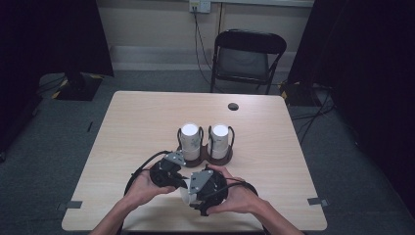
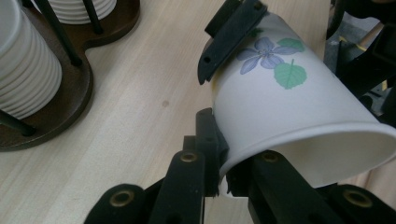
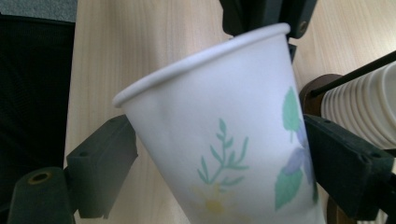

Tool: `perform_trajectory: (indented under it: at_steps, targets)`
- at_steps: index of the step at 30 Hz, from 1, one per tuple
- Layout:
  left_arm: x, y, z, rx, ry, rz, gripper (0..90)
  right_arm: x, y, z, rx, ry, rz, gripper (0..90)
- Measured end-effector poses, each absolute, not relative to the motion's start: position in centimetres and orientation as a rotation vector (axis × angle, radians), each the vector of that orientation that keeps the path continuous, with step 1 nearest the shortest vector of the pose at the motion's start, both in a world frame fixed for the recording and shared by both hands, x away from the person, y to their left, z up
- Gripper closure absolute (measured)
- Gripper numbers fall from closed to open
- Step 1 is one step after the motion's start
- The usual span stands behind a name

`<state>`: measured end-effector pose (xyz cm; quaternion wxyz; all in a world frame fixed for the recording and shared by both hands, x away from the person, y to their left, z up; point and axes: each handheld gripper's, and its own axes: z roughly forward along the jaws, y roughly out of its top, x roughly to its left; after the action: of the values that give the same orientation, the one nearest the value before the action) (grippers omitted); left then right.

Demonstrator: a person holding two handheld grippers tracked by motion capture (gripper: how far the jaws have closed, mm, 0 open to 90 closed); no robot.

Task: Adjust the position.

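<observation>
A white paper cup [image 1: 184, 197] printed with flowers and leaves lies on its side between my two grippers, just above the table's front part. My left gripper [image 2: 224, 161] is shut on the cup's [image 2: 289, 107] rim, pinching the wall between its jaws. My right gripper [image 3: 222, 140] is shut on the cup [image 3: 219, 93] lower down, one jaw on each side of its body. In the high view the left gripper [image 1: 179, 187] comes from the left and the right gripper [image 1: 190, 194] from the right.
A brown wooden holder [image 1: 205, 157] with black wire posts stands just beyond the hands, carrying two stacks of white cups [image 1: 191, 134] [image 1: 219, 134]. The light wooden table [image 1: 274, 147] has a small round hole [image 1: 233, 106] at the back. A black folding chair [image 1: 247, 56] stands behind it.
</observation>
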<state>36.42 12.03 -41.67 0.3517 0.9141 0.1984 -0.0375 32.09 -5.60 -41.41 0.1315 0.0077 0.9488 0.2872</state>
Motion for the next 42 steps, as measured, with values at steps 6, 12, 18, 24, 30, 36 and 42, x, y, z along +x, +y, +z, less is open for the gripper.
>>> perform_trajectory:
  at_steps: [6,12,18,24,30,36,42]
  targets:
    - [36.4,11.8,-41.5,2.370,0.515,-0.088,86.2,32.2,-5.2,-41.6,0.009,2.751,0.811,13.2]
    - [36.7,11.9,-41.7,2.340,0.534,-0.103,85.5,32.2,-5.3,-41.7,0.008,2.723,0.831,16.5]
    - [36.7,11.9,-41.6,2.315,0.567,-0.097,83.8,32.1,-5.6,-41.5,0.012,2.693,0.854,19.6]
    - [36.8,12.0,-41.6,2.302,0.586,-0.076,81.4,32.1,-5.9,-41.4,0.024,2.684,0.877,21.6]
    - [36.7,12.2,-41.6,2.266,0.627,-0.065,76.3,32.4,-6.3,-41.3,0.048,2.667,0.913,22.6]
    - [36.6,12.4,-41.6,2.250,0.642,-0.053,73.5,32.5,-6.7,-41.3,0.085,2.655,0.938,23.0]
    - [36.1,12.5,-41.6,2.229,0.642,0.039,67.3,32.6,-7.0,-41.2,0.117,2.654,0.945,23.5]
